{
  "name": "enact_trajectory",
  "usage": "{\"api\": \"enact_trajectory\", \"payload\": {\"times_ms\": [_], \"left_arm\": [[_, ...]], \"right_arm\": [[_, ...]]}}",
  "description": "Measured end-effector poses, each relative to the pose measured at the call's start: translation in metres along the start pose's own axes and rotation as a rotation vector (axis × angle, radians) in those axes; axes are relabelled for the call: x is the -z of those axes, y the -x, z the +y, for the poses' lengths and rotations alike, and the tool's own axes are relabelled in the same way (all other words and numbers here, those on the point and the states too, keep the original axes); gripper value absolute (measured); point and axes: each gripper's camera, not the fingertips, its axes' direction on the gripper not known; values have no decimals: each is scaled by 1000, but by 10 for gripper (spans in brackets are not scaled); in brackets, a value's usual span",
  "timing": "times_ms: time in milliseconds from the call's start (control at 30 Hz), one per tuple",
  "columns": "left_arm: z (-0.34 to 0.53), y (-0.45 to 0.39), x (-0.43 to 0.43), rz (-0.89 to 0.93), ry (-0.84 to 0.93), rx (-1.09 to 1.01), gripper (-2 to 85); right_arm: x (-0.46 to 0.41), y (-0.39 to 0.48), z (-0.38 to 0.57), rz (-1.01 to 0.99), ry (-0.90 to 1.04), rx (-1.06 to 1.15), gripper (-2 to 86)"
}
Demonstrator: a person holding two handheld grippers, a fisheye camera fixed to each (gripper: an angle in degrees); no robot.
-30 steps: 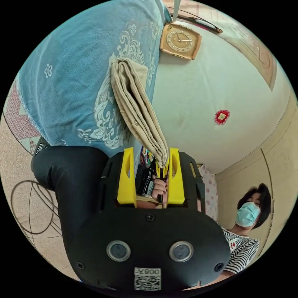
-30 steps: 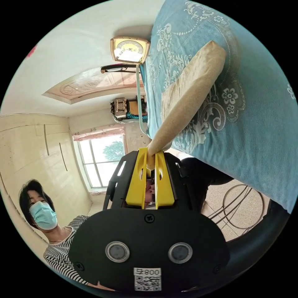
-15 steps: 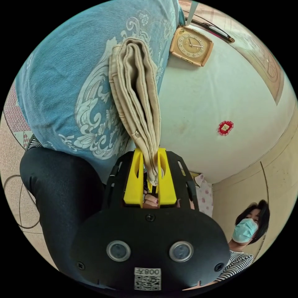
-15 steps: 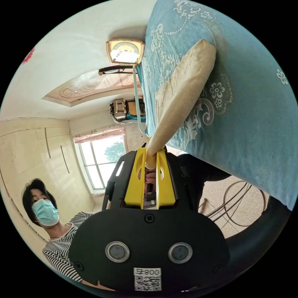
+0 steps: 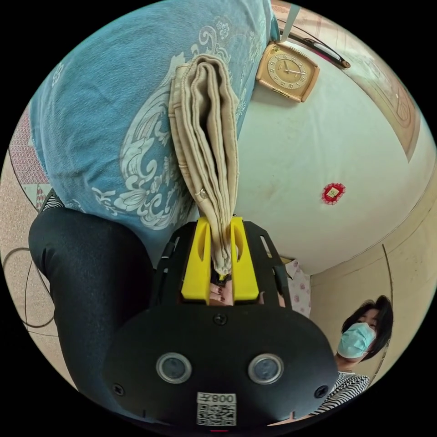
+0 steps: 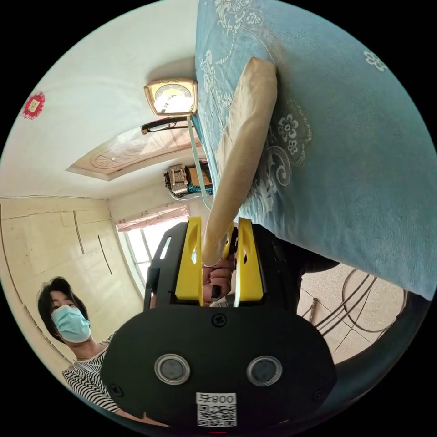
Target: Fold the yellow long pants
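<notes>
In the left gripper view the left tongs clamp the near edge of the folded yellow long pants, a thick stack lying up the middle of the frame on the blue patterned bedspread. In the right gripper view the right tongs stand apart, the pants' corner between them, seemingly loose. The risk I see: with one side slack, any tug could skew the stack or spill its layers.

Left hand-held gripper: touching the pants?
Touching. Left gripper view: the left hand-held gripper has both jaws pressed on the pants edge.
</notes>
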Motion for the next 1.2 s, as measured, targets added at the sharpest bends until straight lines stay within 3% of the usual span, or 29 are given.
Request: {"api": "enact_trajectory", "payload": {"times_ms": [233, 600, 900, 1200], "left_arm": [[-4, 24, 14, -3, -5, -23, 125], [-32, 87, 44, 64, -236, 11, 142], [-47, 130, 16, -19, -205, -51, 71], [-11, 180, -37, 48, -144, -154, 65]], "right_arm": [[-39, 18, 7, 58, 80, -14, 42], [-65, 67, 31, 51, 92, 24, 17], [-74, 95, 73, 34, 80, 36, 7], [-61, 153, 160, 18, 70, 160, 1]]}}
